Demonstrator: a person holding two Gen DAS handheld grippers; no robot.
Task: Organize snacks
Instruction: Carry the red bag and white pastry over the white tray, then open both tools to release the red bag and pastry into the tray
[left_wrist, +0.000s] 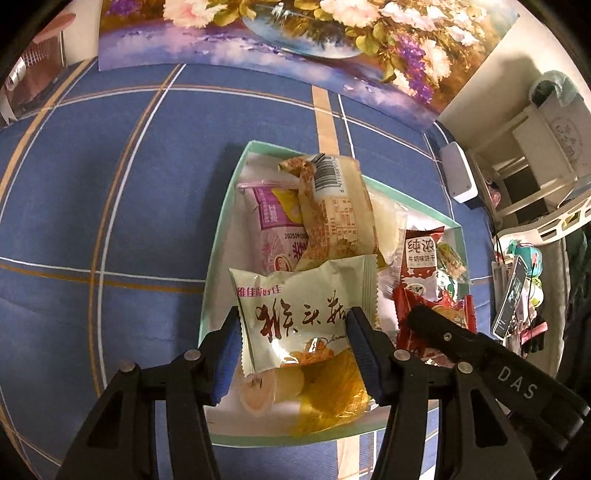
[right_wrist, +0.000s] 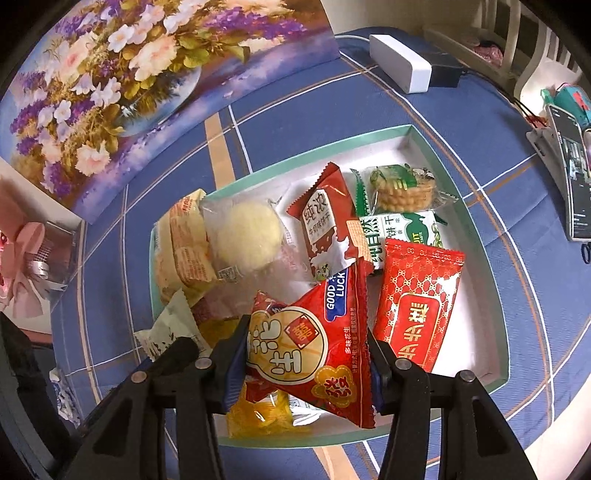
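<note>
A shallow box with a mint-green rim (left_wrist: 218, 236) (right_wrist: 458, 177) lies on the blue plaid cloth and holds several snack packets. My left gripper (left_wrist: 291, 332) is shut on a pale green packet with brown characters (left_wrist: 306, 314), held over the box's near left part. My right gripper (right_wrist: 308, 343) is shut on a red peanut packet marked GOOD LUCK (right_wrist: 314, 339), held over the box's near middle. The right gripper's black finger shows in the left wrist view (left_wrist: 461, 336). The pale packet's corner shows in the right wrist view (right_wrist: 166, 332).
In the box lie a beige packet (left_wrist: 336, 210), a pink packet (left_wrist: 273, 229), a round pale cake (right_wrist: 247, 236), a dark red biscuit packet (right_wrist: 325, 225), green biscuit packets (right_wrist: 402, 192), a red patterned packet (right_wrist: 417, 306) and a yellow one (right_wrist: 258, 413). A floral picture (right_wrist: 110, 85), a white block (right_wrist: 400, 68) and a phone (right_wrist: 572, 177) stand around.
</note>
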